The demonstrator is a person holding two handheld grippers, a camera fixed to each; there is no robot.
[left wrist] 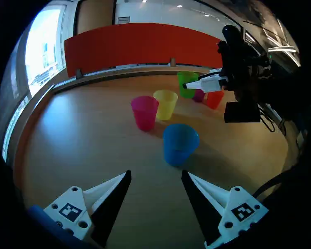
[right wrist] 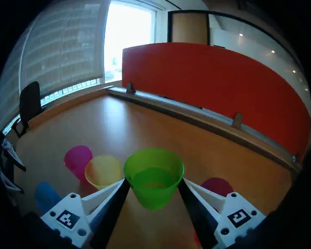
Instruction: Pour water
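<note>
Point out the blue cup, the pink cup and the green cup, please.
blue cup (left wrist: pixel 179 150): left gripper view, on its side wall.
pink cup (left wrist: pixel 144 115): left gripper view, on its side wall.
green cup (right wrist: pixel 154 197): right gripper view, on its front wall.

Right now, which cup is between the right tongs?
The green cup. It sits between the right tongs; the pink cup, yellow cup and blue cup stand off to one side.

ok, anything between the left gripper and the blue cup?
Nothing visible. The left gripper is open, and only bare tabletop lies between it and the blue cup. The pink cup and yellow cup stand beyond it.
</note>
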